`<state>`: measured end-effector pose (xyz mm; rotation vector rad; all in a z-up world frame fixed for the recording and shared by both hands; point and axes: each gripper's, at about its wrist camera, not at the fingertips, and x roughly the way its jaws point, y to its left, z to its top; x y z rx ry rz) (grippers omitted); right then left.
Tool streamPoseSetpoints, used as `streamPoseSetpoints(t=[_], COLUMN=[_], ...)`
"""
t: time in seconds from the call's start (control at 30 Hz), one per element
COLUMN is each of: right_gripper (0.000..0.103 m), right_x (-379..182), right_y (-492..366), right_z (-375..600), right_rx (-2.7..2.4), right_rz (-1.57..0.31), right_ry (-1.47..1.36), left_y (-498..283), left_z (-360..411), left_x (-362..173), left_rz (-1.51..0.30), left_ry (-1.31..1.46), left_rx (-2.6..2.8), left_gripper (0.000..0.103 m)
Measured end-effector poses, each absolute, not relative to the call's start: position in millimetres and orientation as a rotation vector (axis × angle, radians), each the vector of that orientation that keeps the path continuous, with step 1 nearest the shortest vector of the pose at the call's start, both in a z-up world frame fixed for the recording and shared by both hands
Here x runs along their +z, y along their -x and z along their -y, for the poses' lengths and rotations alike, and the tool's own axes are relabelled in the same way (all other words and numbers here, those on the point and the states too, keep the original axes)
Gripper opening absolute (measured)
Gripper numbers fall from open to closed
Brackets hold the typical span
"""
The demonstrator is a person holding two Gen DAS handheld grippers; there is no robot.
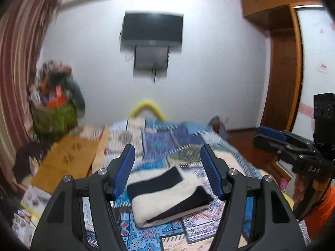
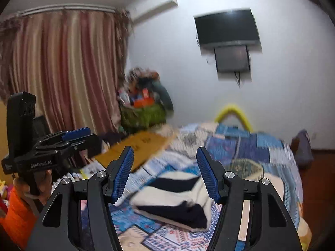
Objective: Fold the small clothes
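Note:
A folded cream and navy striped garment [image 1: 167, 194] lies on the patterned blue bedspread [image 1: 159, 142]. It also shows in the right wrist view [image 2: 178, 200]. My left gripper [image 1: 167, 156] is open and empty, held above and in front of the garment. My right gripper [image 2: 165, 159] is open and empty, also above the garment. The right gripper shows at the right edge of the left wrist view [image 1: 272, 138], and the left gripper shows at the left of the right wrist view [image 2: 75, 136].
A brown cardboard sheet [image 1: 69, 161] lies at the bed's left edge. A green basket of toys [image 1: 54, 113] stands by the striped curtain [image 2: 62, 73]. A TV [image 1: 152, 29] hangs on the far wall. A wooden wardrobe [image 1: 282, 67] stands at right.

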<state>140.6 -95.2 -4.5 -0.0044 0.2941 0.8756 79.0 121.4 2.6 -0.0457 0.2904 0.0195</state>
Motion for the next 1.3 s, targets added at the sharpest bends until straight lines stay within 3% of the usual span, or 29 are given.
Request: streamPoseSetpoints(t=[0.17,0.33,0.5,1.3], right_gripper=[0.061,0.086,0.103,0.103], right_x=[5.3,1.9,-1.4,-12.1], right_y=[-97.4,-79.8,-76.2,-71.1], right_z=[103.7,107.5,104.8,107.9], right_rx=[0.863,0.798,0.750,0.715], right_rz=[-0.205,-0.180,-0.187,-0.204], right_ry=[-0.010,-0.006,0.015,0.031], left_y=[-32.3,-10.9,-5.8,-7.7], left_z=[-99.6,-94.3,-93.1,-91.8], left_x=[13.7,7.5,1.2,-13.9], left_rz=[-0.197,-0.149,-0.155,-0.181], left_ry=[0.024,0.041,0.054,0.070], left_rx=[0.062,0.114,0.133,0.127], left_gripper=[0.067,0.094,0.097,0.101])
